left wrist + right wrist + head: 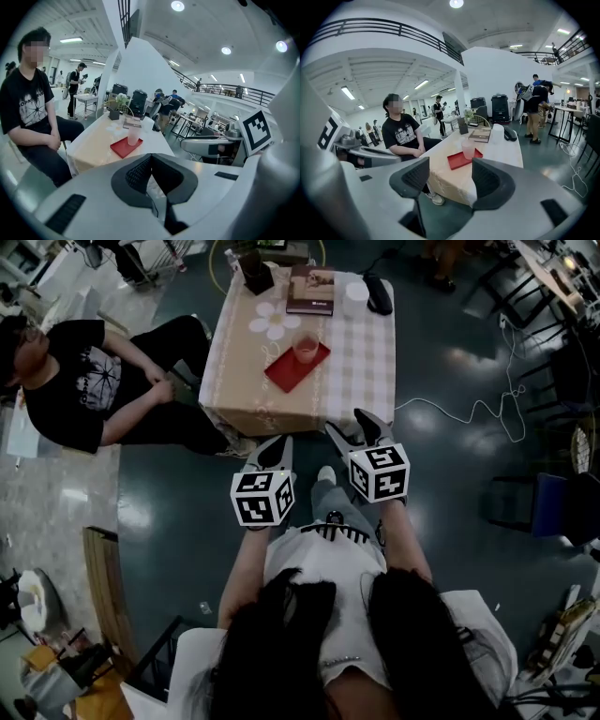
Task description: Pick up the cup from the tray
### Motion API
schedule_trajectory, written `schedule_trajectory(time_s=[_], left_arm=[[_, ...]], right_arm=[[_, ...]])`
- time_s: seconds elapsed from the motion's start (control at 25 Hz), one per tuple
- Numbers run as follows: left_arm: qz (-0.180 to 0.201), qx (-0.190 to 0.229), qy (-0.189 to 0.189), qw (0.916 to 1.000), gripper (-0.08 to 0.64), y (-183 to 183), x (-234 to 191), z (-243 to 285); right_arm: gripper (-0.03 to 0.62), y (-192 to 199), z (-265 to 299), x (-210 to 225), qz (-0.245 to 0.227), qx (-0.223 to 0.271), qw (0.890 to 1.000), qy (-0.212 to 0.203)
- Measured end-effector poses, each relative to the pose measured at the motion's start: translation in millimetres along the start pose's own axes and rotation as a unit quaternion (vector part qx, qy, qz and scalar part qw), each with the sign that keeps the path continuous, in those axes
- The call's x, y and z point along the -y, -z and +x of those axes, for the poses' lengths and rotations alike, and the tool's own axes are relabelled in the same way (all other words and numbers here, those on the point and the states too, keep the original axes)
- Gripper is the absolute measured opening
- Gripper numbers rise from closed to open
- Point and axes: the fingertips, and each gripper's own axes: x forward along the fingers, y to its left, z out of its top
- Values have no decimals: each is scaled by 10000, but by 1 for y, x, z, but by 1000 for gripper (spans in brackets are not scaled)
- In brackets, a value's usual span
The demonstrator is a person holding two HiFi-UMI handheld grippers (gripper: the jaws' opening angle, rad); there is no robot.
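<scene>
A translucent pinkish cup (306,349) stands upright on a red tray (284,374) near the front edge of a cloth-covered table (361,367). Both grippers hover over the floor short of the table, apart from the cup. My left gripper (277,448) is shut, its dark pads meeting with nothing in them; in its own view the left gripper (151,158) points toward the cup (134,136) and tray (123,148). My right gripper (354,427) is open and empty. Between the jaws of the right gripper (451,176), the cup (468,150) and tray (457,161) show farther off.
A person in a black shirt (80,381) sits at the table's left side. A book (310,290), a white roll (356,292), a black object (379,292), a flower-shaped mat (275,322) and a dark holder (256,273) lie behind the tray. A white cable (478,411) runs across the floor at right.
</scene>
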Motion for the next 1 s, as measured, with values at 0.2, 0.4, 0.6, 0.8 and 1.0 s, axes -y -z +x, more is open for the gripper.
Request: schedule_trajectory(time_s=[0.2,0.4,0.6,0.8,1.0], left_arm=[[-159,-57,-113,9998,6,-17,3,33],[-286,-137,-237,9992,6,-26,7,62],[-419,-97,-395,9983,6,-37,11,81],[-439,-82,-603,9972,6,-42,8,90],[-462,-66,-774,9959,6,-46,-1,93]], right_arm=[[278,-14,21,28,-121,-99,9996,-220],[285,-20,37,56,-150,-200,9990,-377],[310,-28,50,72,-381,-299,9970,-601],[324,-33,64,81,-523,-383,9951,-742],[335,-39,78,81,-689,-417,9931,-852]])
